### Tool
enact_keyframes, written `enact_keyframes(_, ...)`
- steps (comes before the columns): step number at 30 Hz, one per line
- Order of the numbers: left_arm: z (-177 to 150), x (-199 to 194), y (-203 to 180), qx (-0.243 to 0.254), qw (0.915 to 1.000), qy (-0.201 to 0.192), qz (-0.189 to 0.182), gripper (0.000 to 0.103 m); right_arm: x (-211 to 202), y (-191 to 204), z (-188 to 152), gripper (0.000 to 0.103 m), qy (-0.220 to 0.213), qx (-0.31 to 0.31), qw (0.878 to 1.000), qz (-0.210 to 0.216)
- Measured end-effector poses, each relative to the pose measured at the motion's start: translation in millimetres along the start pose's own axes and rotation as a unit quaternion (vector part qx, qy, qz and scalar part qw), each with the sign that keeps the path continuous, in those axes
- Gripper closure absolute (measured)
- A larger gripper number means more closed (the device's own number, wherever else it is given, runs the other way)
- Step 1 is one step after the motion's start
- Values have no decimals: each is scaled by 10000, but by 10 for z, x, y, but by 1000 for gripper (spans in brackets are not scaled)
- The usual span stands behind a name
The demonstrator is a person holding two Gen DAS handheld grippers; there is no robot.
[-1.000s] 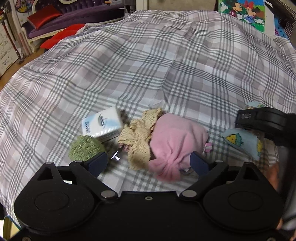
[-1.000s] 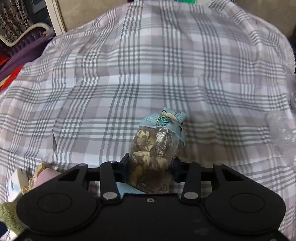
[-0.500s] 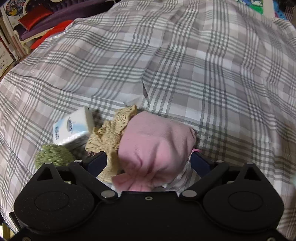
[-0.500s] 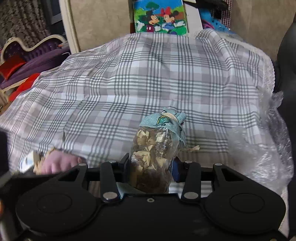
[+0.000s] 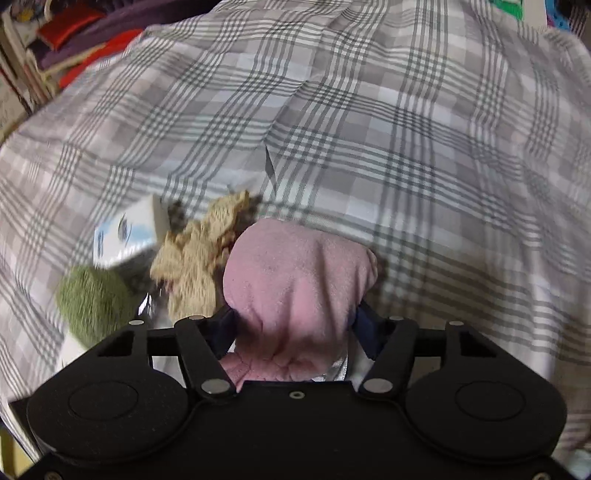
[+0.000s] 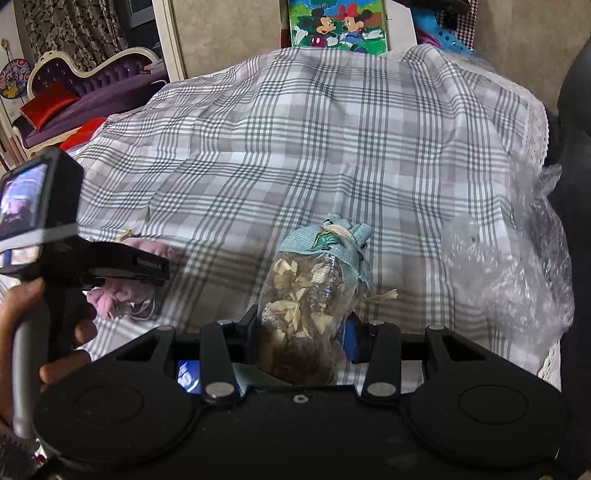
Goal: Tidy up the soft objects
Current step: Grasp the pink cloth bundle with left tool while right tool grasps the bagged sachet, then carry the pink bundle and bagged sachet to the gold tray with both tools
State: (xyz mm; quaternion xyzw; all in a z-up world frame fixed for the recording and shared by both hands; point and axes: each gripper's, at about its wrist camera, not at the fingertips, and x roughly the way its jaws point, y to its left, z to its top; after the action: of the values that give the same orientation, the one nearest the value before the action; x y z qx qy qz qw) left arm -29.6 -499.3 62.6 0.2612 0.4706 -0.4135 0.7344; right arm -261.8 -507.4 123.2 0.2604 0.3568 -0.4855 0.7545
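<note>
A: Status on the left side?

B: My left gripper (image 5: 293, 325) is pointing steeply down at the checked cloth (image 5: 369, 129). Its jaws are closing, and the pink fleece bundle (image 5: 295, 273) is sitting between them. The fleece is bulging out past both pads, so I'm reading that as pads pressing into it.

A: What's lying around it?

B: A tan knitted piece (image 5: 199, 254) is touching the bundle's left side. Beyond that a small white and blue packet (image 5: 125, 236) is lying on the cloth, with a green fuzzy ball (image 5: 92, 299) just below it. All of that is blurring in the left view, so I'm not reading the print on the packet.

A: Right side?

B: My right gripper (image 6: 303, 332) is clamping a clear pouch of dried chips (image 6: 303, 291), the one with the blue cloth top tied with string (image 6: 332, 236). The pouch is standing up between the pads, leaning slightly right, above the cloth.

A: Anything else showing there?

B: A crumpled clear plastic bag (image 6: 509, 269) is sitting at the right edge of the cloth. At far left my hand (image 6: 33, 332) is gripping the left tool's handle, with the pink bundle showing under the tool body. A cartoon picture (image 6: 338, 24) is leaning behind the bed.
</note>
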Motion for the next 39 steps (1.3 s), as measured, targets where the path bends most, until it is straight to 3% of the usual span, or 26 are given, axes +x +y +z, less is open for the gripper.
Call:
enact_keyframes(5,-178,-478,-14,38,9996,-249,-114,43,-179,55,-159,61,7,-51,9999,148)
enact_keyframes(14,-742,-1196,4,211,9990,-309,-256,43,-540,198,-664,61,200,-317,9981,481)
enact_keyframes(29,-1720,-1561,122,153,9973,129,-704,42,-941,323,-1418,61,453,-577,9952,649)
enact_keyframes(39,-2289,-1793,501,-332,9975,127,-615,42,-1228,636,-1741,61,515,-1114,9877,964)
